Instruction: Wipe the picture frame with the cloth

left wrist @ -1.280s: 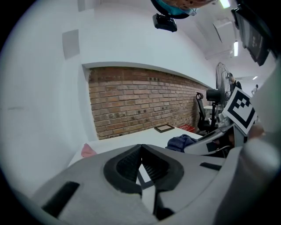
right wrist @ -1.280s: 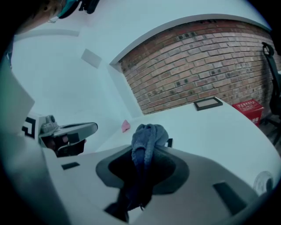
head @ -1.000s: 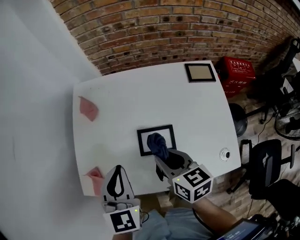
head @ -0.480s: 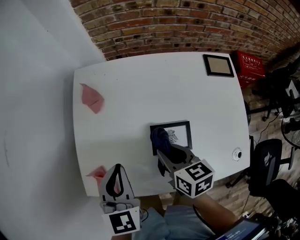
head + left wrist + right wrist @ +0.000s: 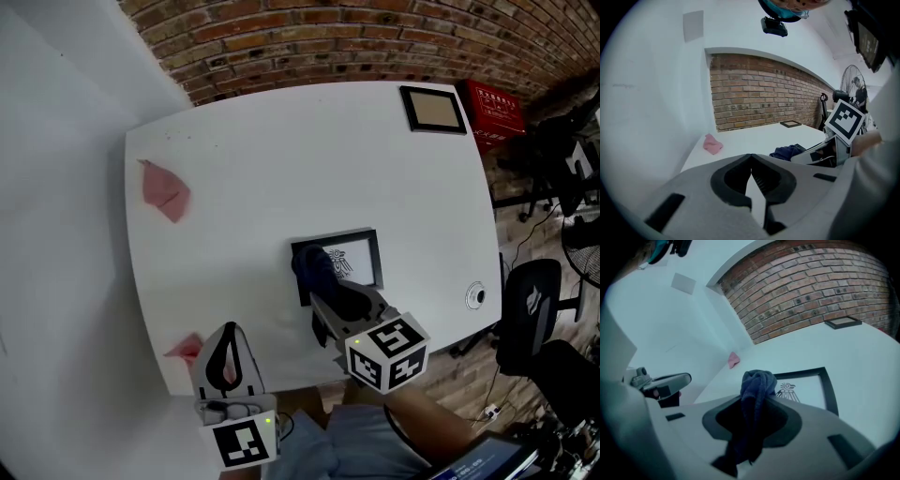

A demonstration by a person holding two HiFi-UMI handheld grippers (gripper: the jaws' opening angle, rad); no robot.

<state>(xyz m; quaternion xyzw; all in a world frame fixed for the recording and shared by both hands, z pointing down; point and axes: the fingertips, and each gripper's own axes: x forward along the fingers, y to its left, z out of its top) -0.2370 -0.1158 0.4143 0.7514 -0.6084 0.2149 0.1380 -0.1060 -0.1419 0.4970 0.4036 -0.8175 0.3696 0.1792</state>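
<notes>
The right gripper (image 5: 322, 298) squeezes the dark blue cloth (image 5: 316, 270) between its jaws; the cloth sits on the picture frame (image 5: 360, 263), just ahead of the jaws; wiping seems under way; next, slide it across the glass; the left gripper (image 5: 228, 354) is pinched closed, empty.

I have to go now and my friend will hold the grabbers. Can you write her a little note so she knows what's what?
Right gripper: shut on the dark blue cloth, which rests on the left part of the picture frame.
Left gripper: shut, empty, by the front left corner of the table.
Done: the cloth is on the frame; how much is wiped cannot be told.
Left: probably sweep the cloth right, across the glass and border.
</notes>
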